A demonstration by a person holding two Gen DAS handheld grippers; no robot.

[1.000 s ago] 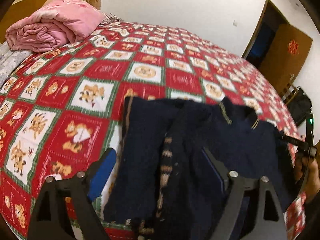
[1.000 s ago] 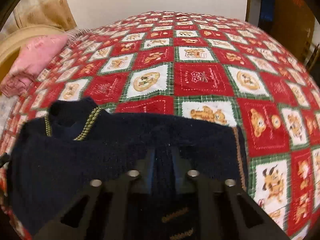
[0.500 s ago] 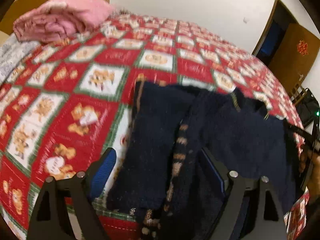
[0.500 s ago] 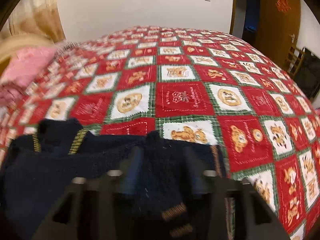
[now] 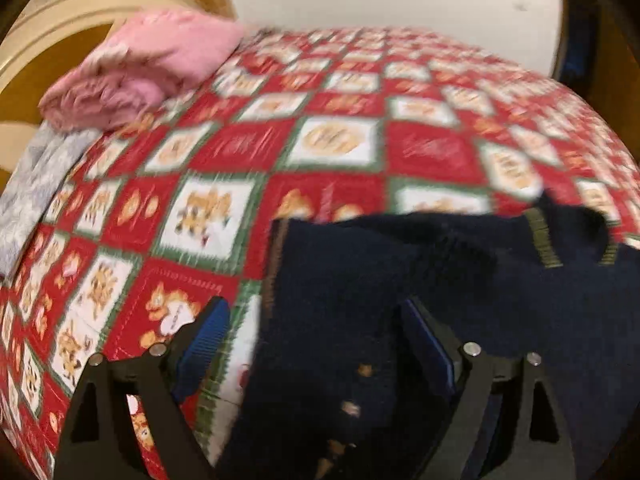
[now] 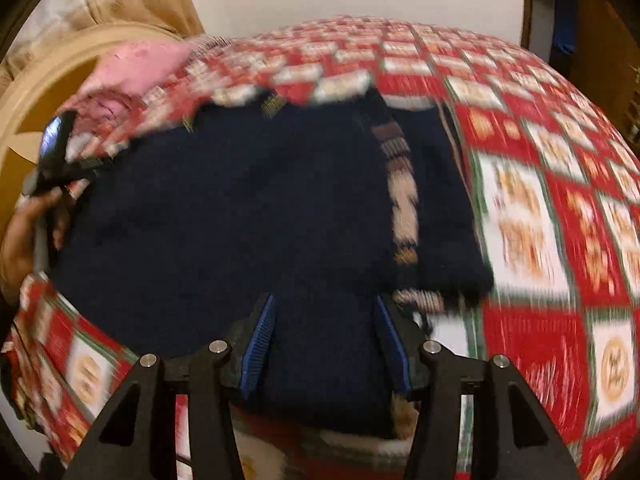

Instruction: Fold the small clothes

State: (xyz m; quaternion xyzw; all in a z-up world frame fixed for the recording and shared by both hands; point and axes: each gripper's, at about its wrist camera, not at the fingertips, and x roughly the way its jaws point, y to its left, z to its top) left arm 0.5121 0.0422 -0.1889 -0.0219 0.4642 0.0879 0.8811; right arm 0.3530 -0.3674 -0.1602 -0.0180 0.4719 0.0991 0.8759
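A small dark navy knitted sweater (image 5: 420, 292) with a striped collar and a patterned sleeve band lies partly folded on a red patchwork bedspread (image 5: 240, 148). My left gripper (image 5: 316, 344) is open, its jaws wide apart over the sweater's left edge. In the right wrist view the sweater (image 6: 224, 216) fills the middle, a sleeve folded across it. My right gripper (image 6: 324, 344) is open, with navy cloth lying between its blue pads. The left gripper and the hand holding it show at the far left of that view (image 6: 48, 168).
A folded pink blanket (image 5: 140, 72) lies at the head of the bed by a cream headboard (image 5: 60, 40). A grey cloth (image 5: 36, 184) lies at the left edge. A dark doorway (image 6: 560, 20) stands at the far right.
My right gripper has opened; it was shut on the sweater a second ago. Both views have swung, and the right view now looks across the sweater from farther right. The left gripper stays open.
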